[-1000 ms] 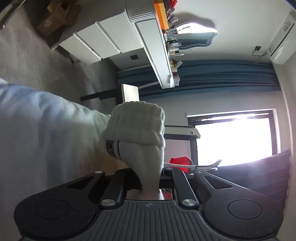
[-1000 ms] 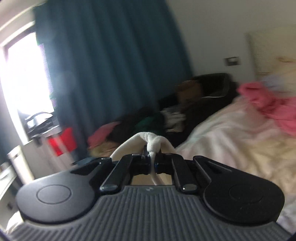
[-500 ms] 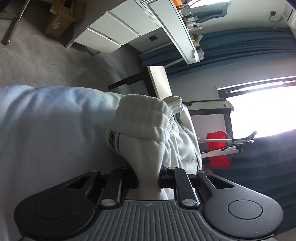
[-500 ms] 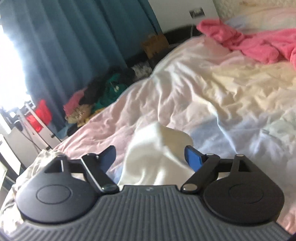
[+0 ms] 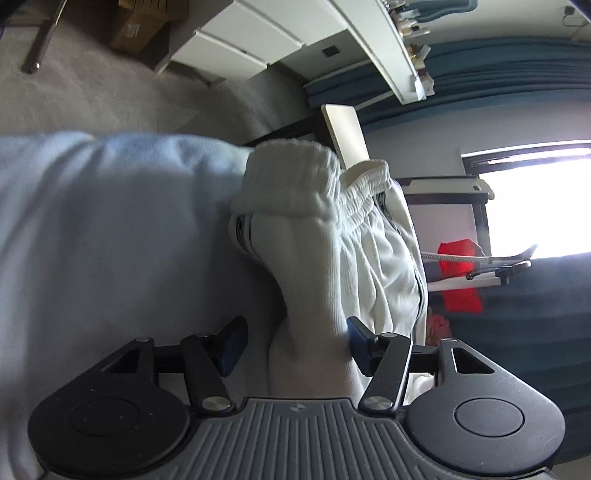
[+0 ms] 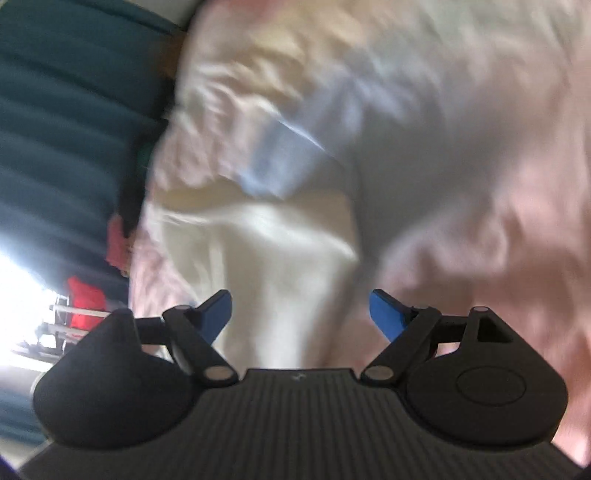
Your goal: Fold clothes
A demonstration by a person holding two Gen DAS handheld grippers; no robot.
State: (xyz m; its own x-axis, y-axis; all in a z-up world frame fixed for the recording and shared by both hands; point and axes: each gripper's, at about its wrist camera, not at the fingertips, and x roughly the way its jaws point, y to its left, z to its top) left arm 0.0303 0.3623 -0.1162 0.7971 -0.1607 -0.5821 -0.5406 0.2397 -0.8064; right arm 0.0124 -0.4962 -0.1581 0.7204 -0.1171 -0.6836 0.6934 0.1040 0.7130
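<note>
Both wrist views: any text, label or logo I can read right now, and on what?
None can be read.
Band on the white garment: dark marks, too distorted to read.
Cardboard box: a pale label, too small to read.
Left gripper housing: a small round emblem, no letters legible.
Right gripper housing: a faint mark, blurred.

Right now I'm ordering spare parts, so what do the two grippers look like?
The left gripper and right gripper look alike: a grey ribbed body with a tiny round logo, two rounded black lobes with circular discs, black linkage arms with silver rivets, and blue pads on the fingers. No cables or sleeves show.
</note>
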